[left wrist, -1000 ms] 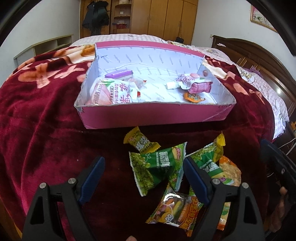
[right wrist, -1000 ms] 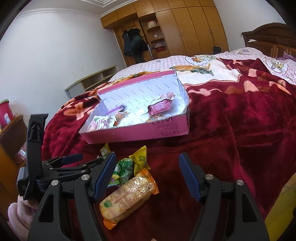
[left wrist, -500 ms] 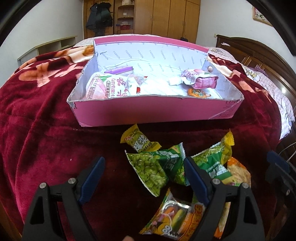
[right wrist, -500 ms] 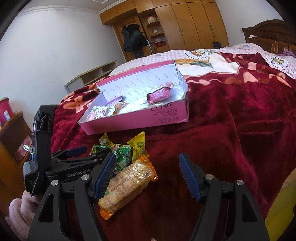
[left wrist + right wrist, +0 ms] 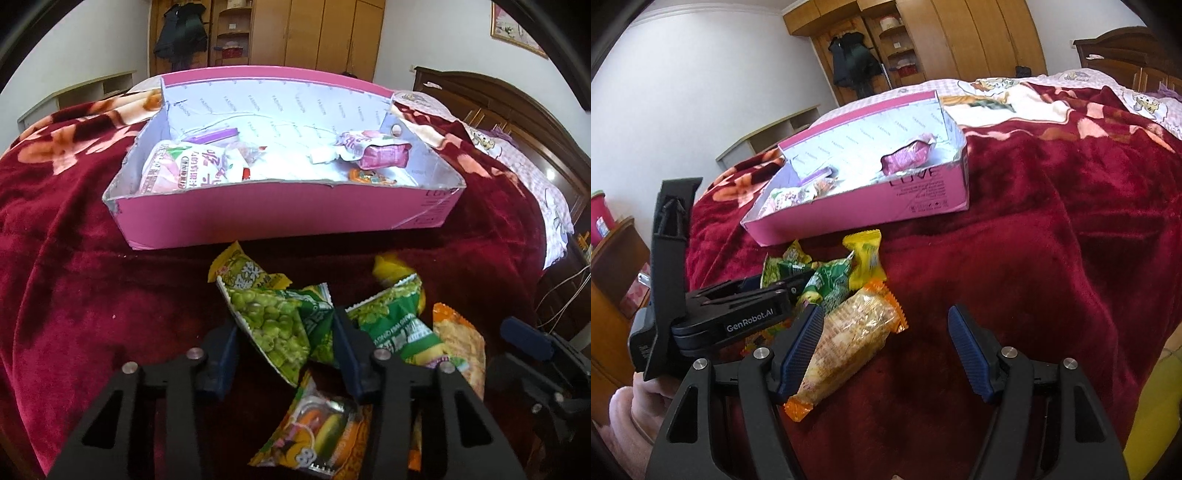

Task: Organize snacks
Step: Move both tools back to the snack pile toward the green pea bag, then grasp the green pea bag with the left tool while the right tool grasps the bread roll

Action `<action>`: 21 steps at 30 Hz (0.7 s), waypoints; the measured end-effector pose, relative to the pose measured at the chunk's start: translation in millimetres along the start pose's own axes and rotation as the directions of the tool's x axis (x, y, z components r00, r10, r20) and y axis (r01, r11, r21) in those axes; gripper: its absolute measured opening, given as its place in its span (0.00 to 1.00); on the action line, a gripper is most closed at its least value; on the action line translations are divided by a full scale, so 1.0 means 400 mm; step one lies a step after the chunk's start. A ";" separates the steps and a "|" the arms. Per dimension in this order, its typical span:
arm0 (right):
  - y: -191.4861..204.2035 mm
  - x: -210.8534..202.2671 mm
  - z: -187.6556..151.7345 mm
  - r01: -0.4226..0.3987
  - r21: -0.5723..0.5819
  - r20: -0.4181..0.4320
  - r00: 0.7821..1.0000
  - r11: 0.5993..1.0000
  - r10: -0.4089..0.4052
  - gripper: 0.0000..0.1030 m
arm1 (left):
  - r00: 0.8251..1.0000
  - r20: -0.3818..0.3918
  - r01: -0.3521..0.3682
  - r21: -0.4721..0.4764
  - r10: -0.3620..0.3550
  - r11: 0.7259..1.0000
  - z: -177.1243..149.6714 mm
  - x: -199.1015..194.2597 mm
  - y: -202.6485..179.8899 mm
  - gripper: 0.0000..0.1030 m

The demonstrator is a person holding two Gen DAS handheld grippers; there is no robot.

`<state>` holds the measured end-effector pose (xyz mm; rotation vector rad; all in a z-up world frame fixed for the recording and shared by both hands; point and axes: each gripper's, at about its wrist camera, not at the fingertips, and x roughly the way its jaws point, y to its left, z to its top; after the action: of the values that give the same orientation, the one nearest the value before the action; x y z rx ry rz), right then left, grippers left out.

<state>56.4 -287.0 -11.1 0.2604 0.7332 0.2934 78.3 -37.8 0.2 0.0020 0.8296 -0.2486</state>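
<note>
A pink box (image 5: 280, 212) with several snacks inside sits on the red blanket; it also shows in the right wrist view (image 5: 886, 206). In front of it lies a pile of snack packets. My left gripper (image 5: 284, 341) is low over the pile, its jaws narrowed around a green pea packet (image 5: 275, 321) and close to its sides; I cannot tell if they touch it. A second green packet (image 5: 395, 325), a yellow packet (image 5: 240, 269) and a colourful candy packet (image 5: 321, 439) lie around it. My right gripper (image 5: 886, 341) is open and empty, beside an orange-ended cracker packet (image 5: 849, 339).
The red blanket (image 5: 1034, 258) covers the bed, with free room to the right of the pile. The left gripper's body (image 5: 701, 317) lies to the left in the right wrist view. A wooden headboard (image 5: 517, 122) and wardrobes (image 5: 960, 37) stand behind.
My left gripper has dropped forward onto the pile and its jaws have narrowed around the green pea packet. My right gripper has moved slightly closer to the cracker packet, still open.
</note>
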 end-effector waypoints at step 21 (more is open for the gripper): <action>0.088 0.055 -0.031 0.017 -0.051 -0.074 0.997 0.999 -0.021 0.70 | 0.998 0.056 -0.015 -0.169 0.025 0.985 -0.046 -0.056 0.164 0.47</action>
<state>57.6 -245.1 -21.8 0.1956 0.8007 0.3041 64.8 32.7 -2.1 -0.1552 0.7902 -0.1580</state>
